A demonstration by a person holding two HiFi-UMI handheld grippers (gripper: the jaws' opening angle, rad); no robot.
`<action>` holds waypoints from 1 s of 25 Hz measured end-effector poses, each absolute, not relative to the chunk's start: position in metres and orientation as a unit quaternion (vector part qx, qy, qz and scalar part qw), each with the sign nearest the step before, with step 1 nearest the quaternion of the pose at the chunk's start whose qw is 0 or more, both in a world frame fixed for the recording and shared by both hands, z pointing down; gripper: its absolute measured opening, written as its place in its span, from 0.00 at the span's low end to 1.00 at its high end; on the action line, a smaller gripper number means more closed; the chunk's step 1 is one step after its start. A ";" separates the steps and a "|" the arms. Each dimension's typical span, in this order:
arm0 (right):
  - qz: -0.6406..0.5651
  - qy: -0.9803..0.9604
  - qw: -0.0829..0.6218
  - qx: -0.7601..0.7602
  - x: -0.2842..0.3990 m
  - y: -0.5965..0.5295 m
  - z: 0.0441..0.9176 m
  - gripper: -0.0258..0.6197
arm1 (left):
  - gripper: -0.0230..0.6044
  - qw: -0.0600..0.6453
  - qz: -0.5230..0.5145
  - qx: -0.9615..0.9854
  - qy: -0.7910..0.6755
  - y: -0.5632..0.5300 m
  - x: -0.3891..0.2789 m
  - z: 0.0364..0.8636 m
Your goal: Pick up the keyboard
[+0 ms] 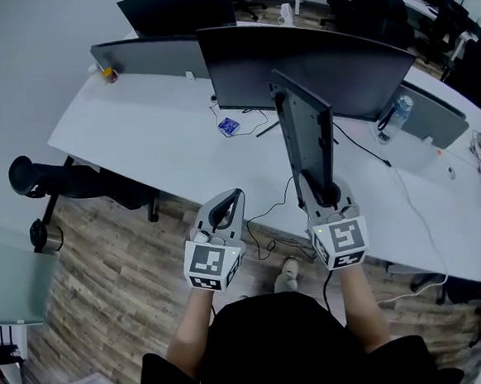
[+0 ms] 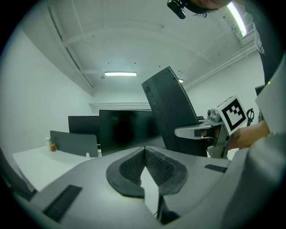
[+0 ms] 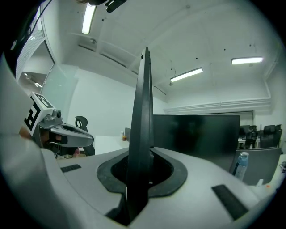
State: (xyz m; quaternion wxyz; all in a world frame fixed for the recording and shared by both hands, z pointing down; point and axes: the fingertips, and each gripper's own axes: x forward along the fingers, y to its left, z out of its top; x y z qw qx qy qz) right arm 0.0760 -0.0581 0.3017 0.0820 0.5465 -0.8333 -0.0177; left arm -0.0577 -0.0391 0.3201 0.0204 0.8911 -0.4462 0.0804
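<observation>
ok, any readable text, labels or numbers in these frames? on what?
No words or numbers can be read.
Cubes on the left gripper and right gripper: black-and-white square markers only, no letters.
Label on the water bottle: too small to read.
Print on the blue packet on the desk: too small.
Visible side of the keyboard: no legible print.

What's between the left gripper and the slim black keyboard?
Head view: no object between the left gripper and the slim black keyboard, only the white desk edge, a thin black cable and wood-plank floor below.
</observation>
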 end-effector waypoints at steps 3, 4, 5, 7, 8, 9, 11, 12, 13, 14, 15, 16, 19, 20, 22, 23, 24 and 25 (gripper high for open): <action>-0.017 -0.828 0.076 0.555 0.064 -0.044 0.298 0.14 | 0.05 0.012 0.078 0.895 -0.440 -0.028 -0.071 0.316; -0.017 -0.827 0.074 0.557 0.060 -0.040 0.296 0.14 | 0.05 0.009 0.078 0.896 -0.438 -0.024 -0.075 0.315; -0.017 -0.826 0.071 0.560 0.056 -0.035 0.294 0.14 | 0.05 0.006 0.077 0.897 -0.436 -0.021 -0.080 0.313; -0.018 -0.823 0.067 0.564 0.049 -0.027 0.291 0.14 | 0.05 0.001 0.073 0.899 -0.432 -0.015 -0.087 0.311; -0.019 -0.821 0.066 0.566 0.046 -0.024 0.290 0.14 | 0.05 -0.001 0.070 0.900 -0.429 -0.012 -0.090 0.309; -0.019 -0.820 0.065 0.569 0.043 -0.020 0.289 0.14 | 0.05 -0.002 0.067 0.902 -0.427 -0.009 -0.093 0.308; -0.019 -0.817 0.062 0.572 0.037 -0.014 0.287 0.14 | 0.05 -0.004 0.062 0.904 -0.422 -0.003 -0.099 0.304; -0.019 -0.817 0.061 0.574 0.034 -0.010 0.285 0.14 | 0.05 -0.006 0.060 0.905 -0.421 0.000 -0.102 0.302; -0.018 -0.816 0.059 0.575 0.030 -0.006 0.284 0.14 | 0.05 -0.007 0.059 0.906 -0.419 0.003 -0.105 0.300; -0.019 -0.815 0.057 0.576 0.027 -0.002 0.282 0.14 | 0.05 -0.008 0.058 0.907 -0.417 0.006 -0.107 0.299; -0.020 -0.814 0.056 0.577 0.024 0.002 0.280 0.14 | 0.05 -0.009 0.056 0.908 -0.415 0.009 -0.110 0.298; -0.021 -0.813 0.055 0.579 0.022 0.006 0.279 0.14 | 0.05 -0.009 0.053 0.909 -0.412 0.013 -0.112 0.297; -0.022 -0.811 0.051 0.582 0.014 0.018 0.274 0.14 | 0.05 -0.010 0.049 0.911 -0.409 0.022 -0.120 0.295; -0.022 -0.811 0.049 0.583 0.013 0.022 0.273 0.14 | 0.05 -0.009 0.046 0.911 -0.409 0.025 -0.122 0.294; -0.022 -0.809 0.044 0.586 0.011 0.030 0.270 0.14 | 0.05 -0.004 0.035 0.911 -0.412 0.029 -0.125 0.291; -0.021 -0.808 0.041 0.587 0.009 0.032 0.270 0.14 | 0.05 -0.002 0.030 0.911 -0.412 0.030 -0.126 0.290; -0.020 -0.808 0.039 0.588 0.007 0.034 0.270 0.14 | 0.05 -0.002 0.027 0.912 -0.410 0.031 -0.128 0.289; -0.018 -0.808 0.038 0.588 0.004 0.036 0.270 0.14 | 0.05 -0.005 0.027 0.913 -0.408 0.033 -0.129 0.288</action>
